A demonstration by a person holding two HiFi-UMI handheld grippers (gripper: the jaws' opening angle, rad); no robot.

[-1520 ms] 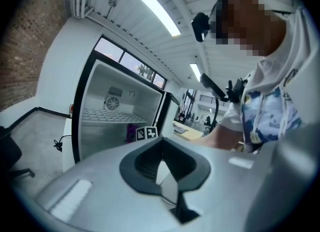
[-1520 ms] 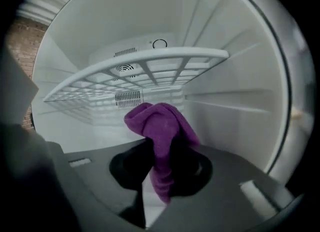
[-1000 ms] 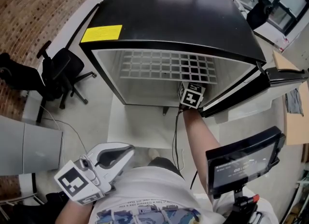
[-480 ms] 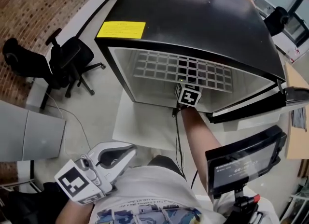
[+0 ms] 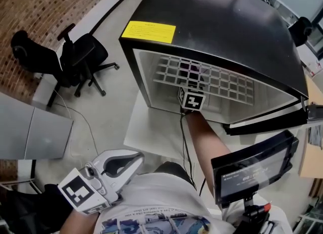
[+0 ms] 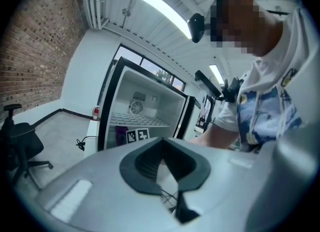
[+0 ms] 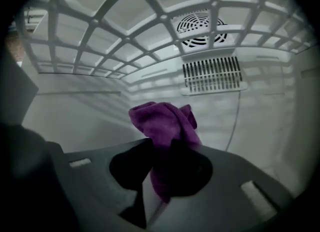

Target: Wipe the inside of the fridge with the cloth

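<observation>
The black fridge stands open, with a white wire shelf inside. My right gripper reaches in under that shelf; in the head view only its marker cube and forearm show. In the right gripper view the right gripper is shut on a bunched purple cloth, held a little off the white rear wall. My left gripper stays low by my body, outside the fridge, shut on nothing. From the left gripper view I see the fridge and the cloth inside it.
A round fan vent and a slotted grille sit on the rear wall. The fridge door hangs open at the right. An office chair stands left of the fridge, on a white mat crossed by a cable.
My right gripper has moved leftward inside the fridge with the cloth in it. The head view has shifted, so the fridge sits further right. The left gripper has stayed put.
</observation>
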